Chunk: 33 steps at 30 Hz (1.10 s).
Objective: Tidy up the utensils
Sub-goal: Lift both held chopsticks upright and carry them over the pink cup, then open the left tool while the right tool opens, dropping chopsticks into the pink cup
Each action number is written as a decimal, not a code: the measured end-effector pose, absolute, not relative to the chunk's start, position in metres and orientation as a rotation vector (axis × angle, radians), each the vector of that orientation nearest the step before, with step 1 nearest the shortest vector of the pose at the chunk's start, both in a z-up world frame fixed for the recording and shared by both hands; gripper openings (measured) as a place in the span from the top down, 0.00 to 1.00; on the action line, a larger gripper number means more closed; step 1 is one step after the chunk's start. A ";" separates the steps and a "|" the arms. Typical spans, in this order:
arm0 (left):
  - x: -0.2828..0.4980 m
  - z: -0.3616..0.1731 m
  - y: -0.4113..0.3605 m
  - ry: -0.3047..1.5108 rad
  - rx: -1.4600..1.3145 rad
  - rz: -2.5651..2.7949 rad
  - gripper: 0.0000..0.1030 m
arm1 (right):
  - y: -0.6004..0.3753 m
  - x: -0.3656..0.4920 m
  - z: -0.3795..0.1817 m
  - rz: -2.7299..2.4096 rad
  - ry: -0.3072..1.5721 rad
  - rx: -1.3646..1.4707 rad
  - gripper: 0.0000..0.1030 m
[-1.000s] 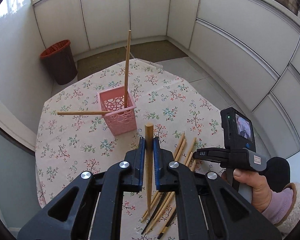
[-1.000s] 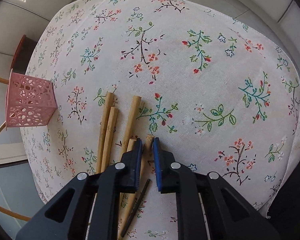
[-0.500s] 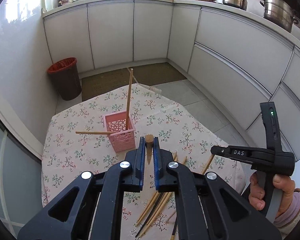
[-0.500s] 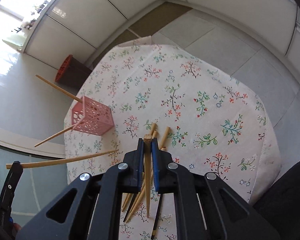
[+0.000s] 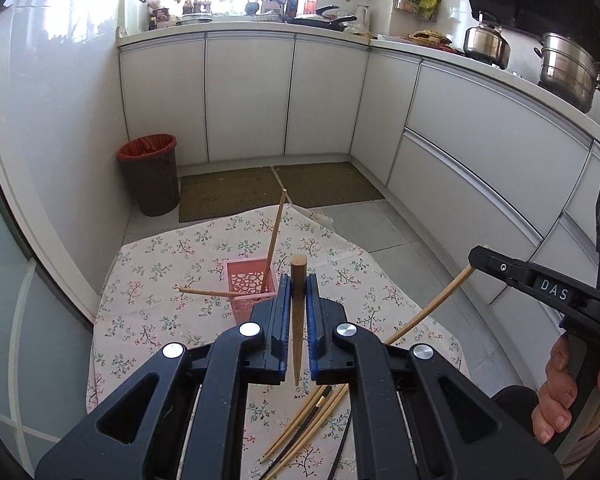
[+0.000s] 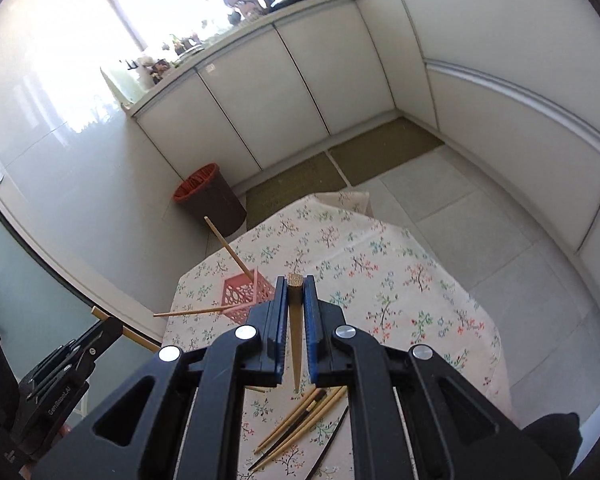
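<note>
A pink perforated holder (image 5: pixel 246 289) stands on the floral tablecloth (image 5: pixel 148 320) with two wooden chopsticks (image 5: pixel 274 236) leaning out of it; it also shows in the right wrist view (image 6: pixel 242 294). My left gripper (image 5: pixel 298 284) is shut on a wooden chopstick (image 5: pixel 297 320), raised above the table. My right gripper (image 6: pixel 295 286) is shut on another wooden chopstick (image 6: pixel 295 332); it shows at the right of the left wrist view (image 5: pixel 476 258). Loose wooden and dark chopsticks (image 5: pixel 308 424) lie on the cloth below the grippers, also in the right wrist view (image 6: pixel 300 424).
A brown bin with a red liner (image 5: pixel 150 174) stands on the floor beyond the table. White kitchen cabinets (image 5: pixel 248 96) line the back and right. Two mats (image 5: pixel 276 190) lie on the tiled floor. Pots (image 5: pixel 568 70) sit on the counter.
Both grippers have lifted well above the table, each carrying a chopstick. The right gripper closed on its chopstick and picked it off the cloth. The views now tilt toward the cabinets.
</note>
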State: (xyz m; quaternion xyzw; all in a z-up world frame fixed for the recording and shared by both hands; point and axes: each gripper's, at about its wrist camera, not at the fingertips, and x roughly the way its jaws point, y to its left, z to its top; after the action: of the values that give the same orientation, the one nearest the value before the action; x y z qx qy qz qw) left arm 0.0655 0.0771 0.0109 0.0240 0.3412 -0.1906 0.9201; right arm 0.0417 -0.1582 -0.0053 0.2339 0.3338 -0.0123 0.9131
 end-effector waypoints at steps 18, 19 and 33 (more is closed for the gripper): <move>0.106 0.071 0.079 0.566 -0.024 -0.265 0.94 | -0.126 0.082 0.086 0.089 0.479 0.327 0.92; 0.111 0.071 0.078 0.566 -0.026 -0.257 0.94 | -0.126 0.085 0.087 0.091 0.473 0.326 0.92; 0.188 0.022 0.081 0.635 -0.066 -0.165 0.93 | -0.110 0.146 0.058 0.142 0.496 0.334 0.92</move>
State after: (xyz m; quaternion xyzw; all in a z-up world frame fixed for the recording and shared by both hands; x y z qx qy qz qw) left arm 0.1884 0.0809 0.0219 -0.0324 0.3118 -0.0812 0.9461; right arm 0.1456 -0.1104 0.0580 0.1645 0.2442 0.0700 0.9531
